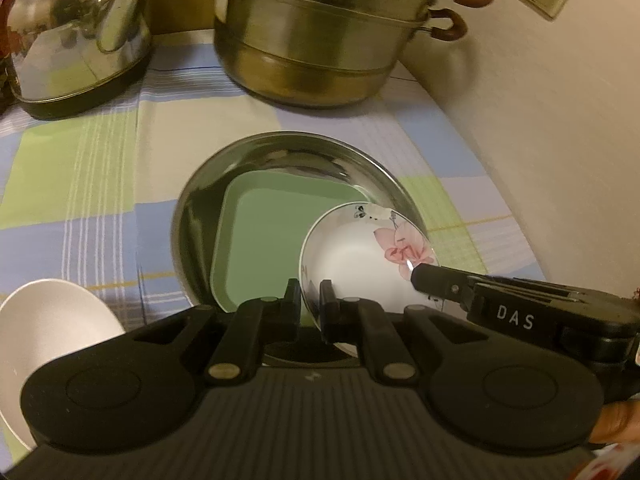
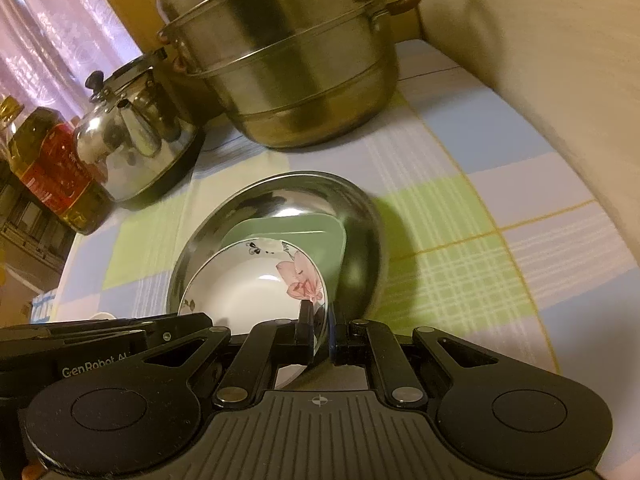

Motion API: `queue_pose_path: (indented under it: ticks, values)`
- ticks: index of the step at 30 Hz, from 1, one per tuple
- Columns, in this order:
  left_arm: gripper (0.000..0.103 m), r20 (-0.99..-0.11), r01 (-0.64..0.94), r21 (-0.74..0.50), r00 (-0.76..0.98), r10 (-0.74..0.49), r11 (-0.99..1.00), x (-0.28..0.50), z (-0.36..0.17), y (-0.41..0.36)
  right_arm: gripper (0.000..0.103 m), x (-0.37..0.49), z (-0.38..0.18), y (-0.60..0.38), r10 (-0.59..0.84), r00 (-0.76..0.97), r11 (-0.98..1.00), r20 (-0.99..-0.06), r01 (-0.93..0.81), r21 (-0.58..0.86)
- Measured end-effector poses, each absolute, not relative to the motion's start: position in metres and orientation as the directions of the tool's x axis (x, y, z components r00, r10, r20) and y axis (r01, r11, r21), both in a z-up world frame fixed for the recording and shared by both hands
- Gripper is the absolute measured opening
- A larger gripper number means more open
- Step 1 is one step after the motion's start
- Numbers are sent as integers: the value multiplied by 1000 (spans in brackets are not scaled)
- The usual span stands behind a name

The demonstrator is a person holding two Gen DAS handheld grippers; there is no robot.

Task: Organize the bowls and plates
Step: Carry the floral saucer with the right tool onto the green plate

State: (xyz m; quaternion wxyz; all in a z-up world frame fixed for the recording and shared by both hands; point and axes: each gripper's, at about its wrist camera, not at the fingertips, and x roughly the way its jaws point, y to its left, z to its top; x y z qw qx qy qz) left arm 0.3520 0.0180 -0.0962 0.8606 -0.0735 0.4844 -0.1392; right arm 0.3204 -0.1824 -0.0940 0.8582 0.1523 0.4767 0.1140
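Observation:
A white bowl with a pink flower (image 1: 360, 264) (image 2: 248, 292) hangs tilted over a green square plate (image 1: 264, 240) (image 2: 324, 236). The plate lies inside a wide steel basin (image 1: 288, 136) (image 2: 296, 177). My left gripper (image 1: 310, 304) is shut on the bowl's near rim. My right gripper (image 2: 322, 332) is shut on the rim at the flower side. Each gripper shows in the other's view: the right gripper (image 1: 416, 276) pinches beside the flower, and the left gripper (image 2: 202, 322) reaches in from the left. Whether the bowl touches the plate is hidden.
A tall stacked steamer pot (image 1: 320, 40) (image 2: 288, 60) and a steel kettle (image 1: 76, 36) (image 2: 136, 140) stand behind the basin on the checked cloth. An oil bottle (image 2: 48, 160) is left of the kettle. A plain white bowl (image 1: 48, 320) sits at the near left. A wall runs along the right.

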Motion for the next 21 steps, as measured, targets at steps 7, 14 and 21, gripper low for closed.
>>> queue_pose_path:
  ticks: [7,14,21]
  values:
    - [8,-826,148,-246,485,-287,958,365,-108,25,7,338,-107,-171,342,500,930,-796,-61,362]
    - [8,-845,117,-242,464,-268,963,380,-124,28,7,355,-123,-162,334,475,937,-814,-73,342]
    - [8,-855,103,-237,450,-258,966,393,-134,31,7,367,-133,-156,329,459,940,-825,-78,331]
